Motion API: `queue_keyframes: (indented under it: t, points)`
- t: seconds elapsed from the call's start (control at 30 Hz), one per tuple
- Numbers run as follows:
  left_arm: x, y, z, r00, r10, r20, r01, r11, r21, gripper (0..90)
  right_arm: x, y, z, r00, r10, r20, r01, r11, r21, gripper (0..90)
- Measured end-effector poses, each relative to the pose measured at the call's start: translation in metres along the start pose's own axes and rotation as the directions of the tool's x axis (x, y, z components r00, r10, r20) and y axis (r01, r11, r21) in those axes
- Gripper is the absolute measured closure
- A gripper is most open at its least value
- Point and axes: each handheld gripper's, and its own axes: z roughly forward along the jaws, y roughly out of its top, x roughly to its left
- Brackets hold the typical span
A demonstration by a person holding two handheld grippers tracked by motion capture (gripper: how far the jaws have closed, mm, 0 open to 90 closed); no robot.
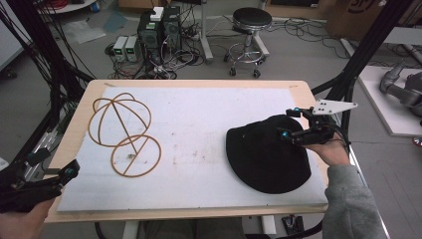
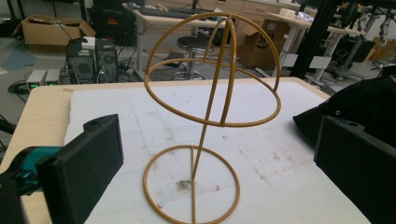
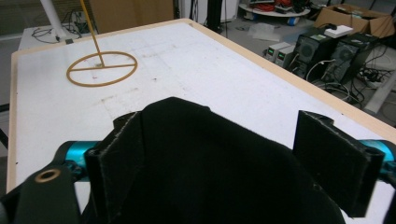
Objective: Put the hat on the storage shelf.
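High view, one black hat [image 1: 266, 159], one wire stand [image 1: 124, 133], two tools.

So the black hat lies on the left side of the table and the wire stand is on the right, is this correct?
No, the sides are swapped. In the high view the black hat lies on the right side of the table, by the right hand-held gripper, and the wire stand is on the left.

No readable text, label, brand or number on anything in view
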Motion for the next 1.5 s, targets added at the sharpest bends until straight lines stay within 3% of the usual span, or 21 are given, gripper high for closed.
queue_keyframes:
  t: [0.07, 0.2, 0.33, 0.4, 0.43, 0.5, 0.53, 0.57, 0.67, 0.9, 1.03, 1.3, 1.5]
  points:
    - [0.000, -0.001, -0.004, 1.0000, 0.000, -0.002, 0.000, 1.0000, -0.001, 1.8, -0.001, 0.000, 0.002, 1.0000, -0.002, -0.005, 0.002, 1.000, 0.003, 21.5]
    - [0.001, -0.005, -0.010, 0.9998, -0.006, -0.016, 0.006, 1.0000, 0.006, 1.8, -0.006, -0.001, 0.006, 0.9991, -0.009, -0.041, 0.009, 1.000, 0.004, 35.0]
    - [0.003, -0.008, -0.013, 0.9995, -0.019, -0.023, 0.020, 0.9997, 0.015, 1.8, -0.007, -0.002, 0.008, 0.9967, -0.007, -0.081, 0.009, 1.000, 0.021, 42.6]
    - [0.003, -0.009, -0.013, 0.9995, -0.021, -0.026, 0.021, 0.9996, 0.018, 1.8, -0.008, -0.003, 0.010, 0.9953, -0.010, -0.096, 0.013, 1.000, 0.029, 52.5]
    - [0.003, -0.009, -0.013, 0.9994, -0.021, -0.026, 0.022, 0.9996, 0.018, 1.8, -0.008, -0.003, 0.010, 0.9953, -0.010, -0.096, 0.013, 1.000, 0.029, 52.5]
    - [0.003, -0.009, -0.013, 0.9995, -0.019, -0.023, 0.020, 0.9996, 0.018, 1.8, -0.008, -0.004, 0.011, 0.9944, -0.007, -0.106, 0.011, 0.999, 0.041, 63.4]
    - [0.002, -0.009, -0.013, 0.9995, -0.019, -0.023, 0.019, 0.9996, 0.019, 1.8, -0.007, -0.004, 0.012, 0.9960, -0.016, -0.088, 0.022, 0.998, 0.066, 75.7]
    - [0.002, -0.008, -0.012, 0.9996, -0.016, -0.023, 0.017, 0.9997, 0.020, 1.8, -0.007, -0.004, 0.012, 0.9960, -0.016, -0.088, 0.022, 0.998, 0.066, 75.7]
    - [0.002, -0.009, -0.011, 0.9997, -0.017, -0.020, 0.018, 0.9996, 0.020, 1.8, -0.006, -0.003, 0.011, 0.9971, -0.016, -0.074, 0.022, 0.996, 0.090, 87.4]
    - [0.001, -0.008, -0.008, 0.9998, -0.013, -0.014, 0.013, 0.9995, 0.028, 1.8, -0.003, 0.005, 0.005, 0.9976, 0.028, -0.064, -0.022, 0.996, 0.091, 88.9]
    - [0.000, -0.008, -0.009, 0.9998, -0.007, -0.017, 0.008, 0.9997, 0.025, 1.8, 0.001, 0.022, -0.006, 0.9969, 0.053, -0.058, -0.050, 0.997, 0.053, 89.1]
    - [0.000, -0.007, -0.011, 0.9999, -0.006, -0.015, 0.007, 0.9997, 0.024, 1.8, 0.011, 0.055, -0.011, 0.9990, 0.017, -0.040, -0.015, 0.998, 0.055, 89.1]
    - [-0.002, -0.008, -0.012, 0.9999, -0.002, -0.012, 0.002, 0.9997, 0.024, 1.8, 0.020, 0.081, -0.011, 0.9977, -0.014, -0.066, 0.017, 0.999, 0.049, 89.1]
